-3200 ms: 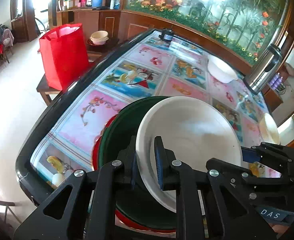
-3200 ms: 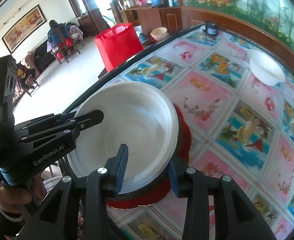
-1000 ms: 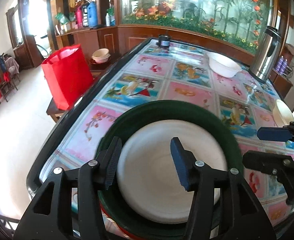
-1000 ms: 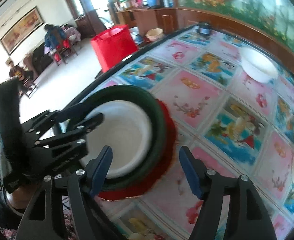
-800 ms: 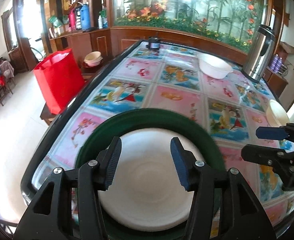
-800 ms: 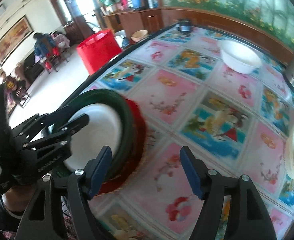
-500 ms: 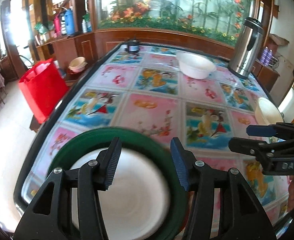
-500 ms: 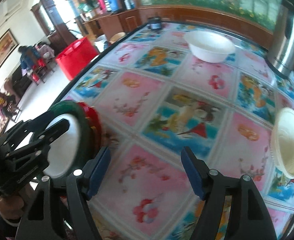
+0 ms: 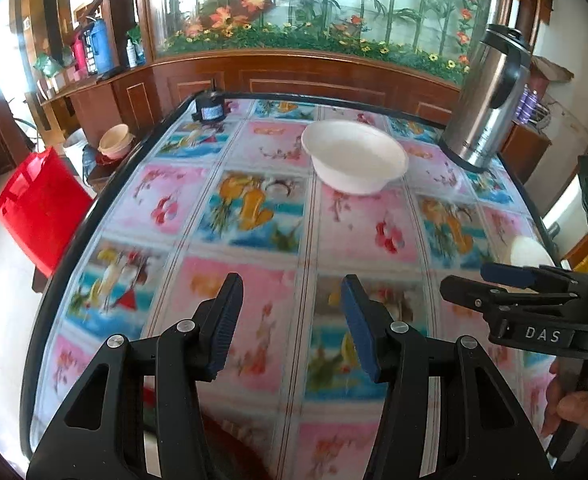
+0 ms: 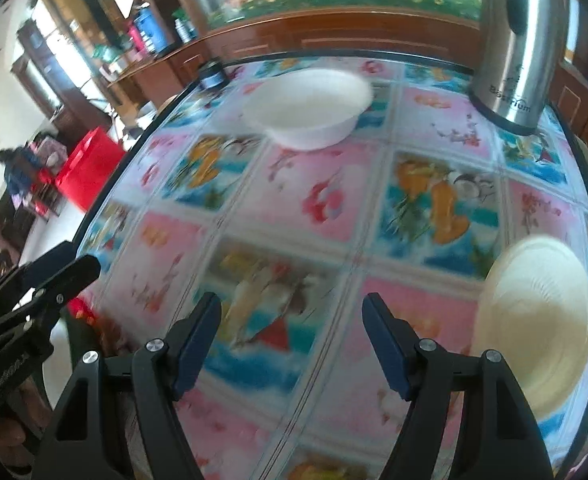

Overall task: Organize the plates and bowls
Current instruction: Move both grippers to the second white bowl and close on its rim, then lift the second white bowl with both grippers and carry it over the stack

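one white bowl (image 9: 355,156), one cream plate (image 10: 533,312), one steel flask (image 9: 489,98), one red bag (image 9: 34,208), two tools

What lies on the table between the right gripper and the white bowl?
Nothing: in the right wrist view, only bare patterned tablecloth lies between the open right gripper and the white bowl.

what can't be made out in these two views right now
- Plate stack: left wrist view, only a dark red sliver behind the left tool; its order cannot be told.
- Cream plate: left wrist view, mostly hidden by the right tool.
- Tablecloth pictures: both views, motion blurred.
- Small dark jar label: too small.
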The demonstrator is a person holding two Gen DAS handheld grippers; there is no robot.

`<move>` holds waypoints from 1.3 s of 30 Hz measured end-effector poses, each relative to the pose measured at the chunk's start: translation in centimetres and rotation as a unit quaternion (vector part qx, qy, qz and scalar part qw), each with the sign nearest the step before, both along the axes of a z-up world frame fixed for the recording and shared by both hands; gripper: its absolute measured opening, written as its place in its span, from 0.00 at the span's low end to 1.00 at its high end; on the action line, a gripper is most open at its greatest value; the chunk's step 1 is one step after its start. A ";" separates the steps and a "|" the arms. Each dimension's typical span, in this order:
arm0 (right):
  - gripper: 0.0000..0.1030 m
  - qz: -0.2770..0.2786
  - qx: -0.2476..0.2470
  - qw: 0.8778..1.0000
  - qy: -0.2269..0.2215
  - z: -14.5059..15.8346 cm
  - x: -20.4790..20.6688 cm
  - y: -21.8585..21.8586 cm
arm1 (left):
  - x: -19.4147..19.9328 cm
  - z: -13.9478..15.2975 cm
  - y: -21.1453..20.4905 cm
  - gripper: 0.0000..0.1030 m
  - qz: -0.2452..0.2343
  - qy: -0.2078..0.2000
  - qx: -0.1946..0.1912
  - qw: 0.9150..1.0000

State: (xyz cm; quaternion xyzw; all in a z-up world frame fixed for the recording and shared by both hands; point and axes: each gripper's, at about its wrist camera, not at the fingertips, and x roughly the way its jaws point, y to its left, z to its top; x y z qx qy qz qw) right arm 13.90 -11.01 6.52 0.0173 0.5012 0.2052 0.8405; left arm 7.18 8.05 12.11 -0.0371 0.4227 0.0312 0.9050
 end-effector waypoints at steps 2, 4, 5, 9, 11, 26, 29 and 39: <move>0.71 -0.007 0.005 1.000 0.002 0.1 1.6 -0.3 | 2.2 -0.2 -0.2 0.50 0.003 0.007 -0.009 1.000; 0.71 -0.013 0.003 1.000 0.002 0.2 3.3 -0.4 | 4.2 -0.5 -0.2 0.50 0.006 0.012 -0.015 1.000; 0.71 -0.014 0.003 1.000 0.002 0.2 4.1 -0.4 | 5.5 -0.6 -0.2 0.50 0.010 0.013 -0.016 1.000; 0.71 -0.030 0.007 1.000 0.002 0.1 7.7 -0.5 | 9.5 -1.3 -0.2 0.50 0.019 0.013 -0.009 1.000; 0.71 -0.036 0.013 0.999 0.002 -0.1 9.2 -0.6 | 11.7 -1.9 0.0 0.50 0.019 0.016 -0.015 1.000; 0.57 -0.039 0.025 0.999 0.007 -3.0 17.9 0.8 | 20.7 -6.3 0.0 0.50 0.020 0.046 -0.038 0.998; 0.42 -0.026 0.014 1.000 0.007 -3.6 18.0 1.2 | 21.0 -7.2 -0.2 0.45 0.022 0.064 -0.024 0.997; 0.32 0.015 0.001 1.000 -0.004 -1.6 13.3 0.4 | 17.2 -5.8 -0.7 0.11 -0.009 0.097 -0.062 0.993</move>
